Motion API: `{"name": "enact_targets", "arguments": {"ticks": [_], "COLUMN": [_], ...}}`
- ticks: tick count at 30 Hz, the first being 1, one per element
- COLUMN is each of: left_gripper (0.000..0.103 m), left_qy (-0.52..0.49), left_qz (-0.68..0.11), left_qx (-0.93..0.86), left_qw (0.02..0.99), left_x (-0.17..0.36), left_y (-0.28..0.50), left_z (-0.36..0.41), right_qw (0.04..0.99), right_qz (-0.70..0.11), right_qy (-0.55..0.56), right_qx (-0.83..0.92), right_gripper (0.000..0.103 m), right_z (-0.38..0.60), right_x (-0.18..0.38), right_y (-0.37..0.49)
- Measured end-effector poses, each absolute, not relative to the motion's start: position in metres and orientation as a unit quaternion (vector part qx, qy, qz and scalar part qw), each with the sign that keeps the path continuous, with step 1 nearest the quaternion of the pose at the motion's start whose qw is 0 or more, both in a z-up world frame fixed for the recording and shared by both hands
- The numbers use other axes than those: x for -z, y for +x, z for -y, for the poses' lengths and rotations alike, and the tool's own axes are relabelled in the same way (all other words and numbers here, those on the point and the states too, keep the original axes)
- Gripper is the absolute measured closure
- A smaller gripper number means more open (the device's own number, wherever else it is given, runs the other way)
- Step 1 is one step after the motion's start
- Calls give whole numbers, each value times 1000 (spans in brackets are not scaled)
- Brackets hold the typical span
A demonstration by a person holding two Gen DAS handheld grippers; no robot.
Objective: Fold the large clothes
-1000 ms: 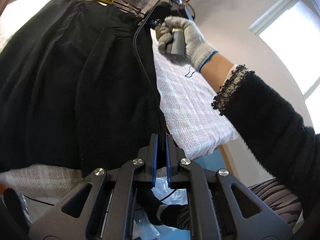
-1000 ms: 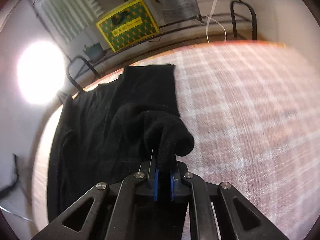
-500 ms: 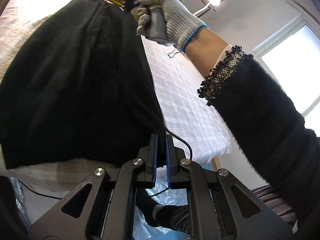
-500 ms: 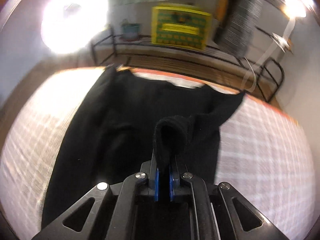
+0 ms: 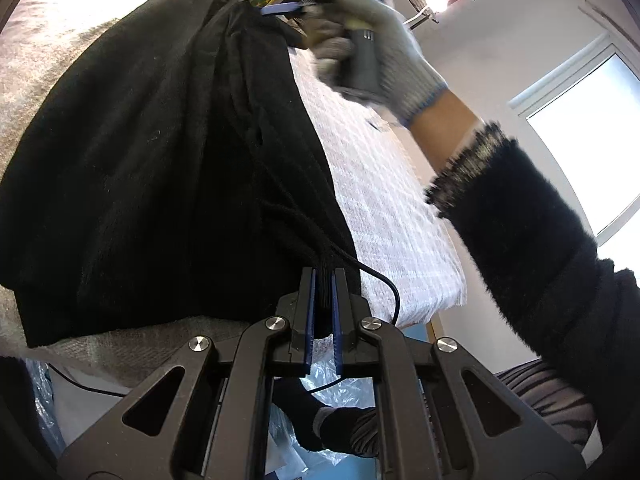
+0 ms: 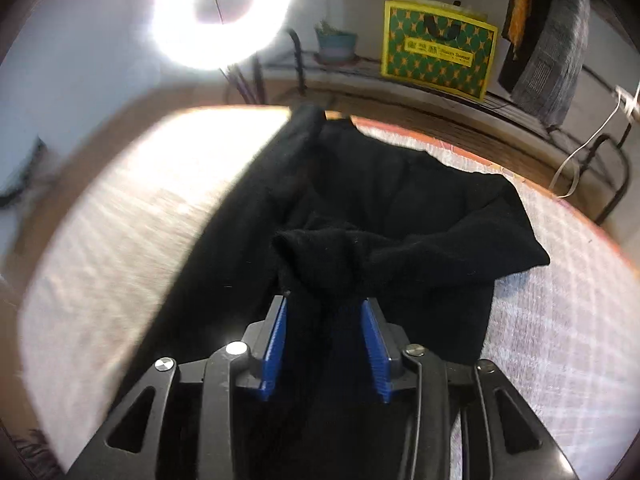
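A large black garment lies on the table's white checked cloth. My left gripper is shut on the garment's near edge at the table's front. In the right wrist view the garment is spread out, with a sleeve folded across its body. My right gripper hangs over it with its jaws opening. A loose bunch of black cloth sits between the blue pads. In the left wrist view a gloved hand holds that gripper, blurred, at the garment's far end.
A yellow-green patterned bag, a potted plant and a metal rack stand behind the table. A ring light glares at the back left. A black cable hangs off the front edge above plastic sheeting.
My right gripper carried the sleeve leftwards over the garment's body, and its jaws have spread apart from the cloth. The left gripper keeps its hold on the near edge.
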State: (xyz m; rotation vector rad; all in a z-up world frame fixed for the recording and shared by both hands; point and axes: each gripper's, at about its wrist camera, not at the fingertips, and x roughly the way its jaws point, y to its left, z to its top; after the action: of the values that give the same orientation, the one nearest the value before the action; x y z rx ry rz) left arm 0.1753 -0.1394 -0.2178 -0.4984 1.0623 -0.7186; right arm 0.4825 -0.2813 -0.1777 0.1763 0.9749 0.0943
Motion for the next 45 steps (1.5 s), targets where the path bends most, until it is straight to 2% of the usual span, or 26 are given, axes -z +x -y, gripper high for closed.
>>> {"name": "enact_targets", "arguments": {"ticks": [3,4,8,15,17,18,19,20,25,31,32,33,34,35,39,45], "left_gripper": [98,98,98,98,98,98,98,98,98,98,98,98,98,98,98,98], "left_qy": [-225,-224,-218,-212,-215,-218,-220,-223,-238,-241,-242,-244,-244,-244,-245,-236], "left_qz": [-491,-490,-493,-496,-497,-498,-498,-499,-500,-499,-500,-500,-500,-500,-497,-491], "left_qx": [333,333,333,335,337,338,338,339,344,347,347,347,348,347,347,350], "left_qw": [773,774,773,772,770,769,767,766,759,756,756,755,755,755,757,762], "left_x": [218,219,217,219,219,220,223,223,226,228,229,229,228,228,221,210], "left_y": [180,181,188,191,192,194,196,198,194,196,197,197,198,197,195,181], "left_z": [143,143,151,162,163,164,163,162,154,153,154,153,153,153,152,150], "right_qw": [882,881,854,810,809,811,817,824,869,870,865,859,854,853,863,862], "right_qz": [-431,-421,-404,-390,-373,-372,-375,-378,-378,-421,-435,-456,-471,-476,-427,-390], "right_qy": [174,203,327,435,452,450,434,418,315,253,248,233,220,215,270,318], "right_qx": [-83,-79,1,56,51,49,52,57,59,34,16,12,16,15,-33,-58], "right_gripper": [45,43,44,44,60,79,92,98,101,100,96,88,68,65,65,63], "right_z": [323,342,418,464,470,469,467,462,439,390,379,369,363,359,371,402], "right_x": [169,170,202,250,253,252,246,240,195,206,215,225,230,231,208,154], "right_y": [457,452,451,485,498,501,508,514,546,609,621,630,637,638,605,499]}}
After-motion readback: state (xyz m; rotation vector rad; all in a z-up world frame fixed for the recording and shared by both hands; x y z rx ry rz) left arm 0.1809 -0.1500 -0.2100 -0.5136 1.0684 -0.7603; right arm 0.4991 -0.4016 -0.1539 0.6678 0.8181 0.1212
